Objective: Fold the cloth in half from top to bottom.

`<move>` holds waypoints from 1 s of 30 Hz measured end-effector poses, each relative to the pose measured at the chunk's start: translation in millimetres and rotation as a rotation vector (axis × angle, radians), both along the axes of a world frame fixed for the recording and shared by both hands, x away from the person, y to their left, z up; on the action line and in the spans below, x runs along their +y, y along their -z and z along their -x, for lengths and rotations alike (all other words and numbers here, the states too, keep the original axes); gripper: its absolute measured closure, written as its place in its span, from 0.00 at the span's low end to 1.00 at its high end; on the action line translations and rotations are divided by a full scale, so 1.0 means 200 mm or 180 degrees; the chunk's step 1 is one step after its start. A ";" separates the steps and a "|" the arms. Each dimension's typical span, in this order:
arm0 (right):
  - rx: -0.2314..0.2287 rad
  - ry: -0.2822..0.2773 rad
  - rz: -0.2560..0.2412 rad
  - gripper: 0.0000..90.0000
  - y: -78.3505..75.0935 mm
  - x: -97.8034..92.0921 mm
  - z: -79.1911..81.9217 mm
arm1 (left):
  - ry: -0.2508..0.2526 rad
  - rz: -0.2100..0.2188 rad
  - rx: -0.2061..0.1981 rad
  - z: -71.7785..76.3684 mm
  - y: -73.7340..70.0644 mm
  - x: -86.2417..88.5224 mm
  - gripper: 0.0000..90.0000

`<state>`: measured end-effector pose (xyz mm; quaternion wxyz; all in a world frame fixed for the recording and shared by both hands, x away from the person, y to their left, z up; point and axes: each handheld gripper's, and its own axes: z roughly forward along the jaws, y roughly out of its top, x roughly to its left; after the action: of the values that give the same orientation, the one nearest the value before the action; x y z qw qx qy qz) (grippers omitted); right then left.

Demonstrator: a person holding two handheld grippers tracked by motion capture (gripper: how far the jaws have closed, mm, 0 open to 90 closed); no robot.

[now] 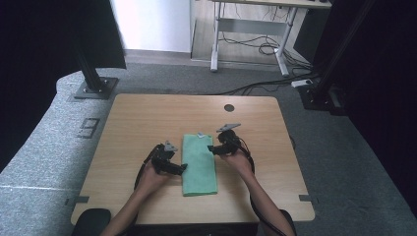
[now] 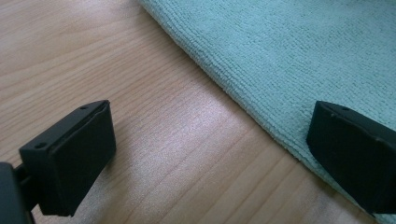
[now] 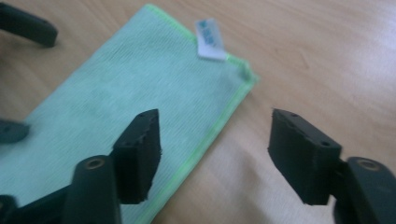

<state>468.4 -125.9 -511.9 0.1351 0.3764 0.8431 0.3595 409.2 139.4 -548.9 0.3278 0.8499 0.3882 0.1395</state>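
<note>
Folded green cloth (image 1: pixel 199 165) lies mid-table (image 1: pixel 137 123). Left gripper (image 1: pixel 183 168) at its 9 o'clock edge, right gripper (image 1: pixel 210 148) at 2 o'clock. Both jaws spread, straddling the long edges, likely to pinch them for another fold.

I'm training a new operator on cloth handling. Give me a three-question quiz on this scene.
1. True or false: the green cloth lies folded into a long strip on the table.
2. The left gripper has its jaws: A) shut on the cloth, B) open, straddling the cloth's edge, C) open over bare wood alone.
3. What small thing sits at the cloth's far end?

Key:
1. True.
2. B.
3. A white label; the right gripper is open near that end.
</note>
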 end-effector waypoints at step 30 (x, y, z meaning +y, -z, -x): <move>0.0250 -0.0122 0.0121 0.90 0.11 0.11 -0.26 | -0.0012 0.0002 0.0002 0.00 0.00 0.00 0.01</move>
<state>519.4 -103.3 -534.8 0.1021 0.3713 0.8615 0.3309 409.0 138.9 -549.0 0.3277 0.8491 0.3900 0.1397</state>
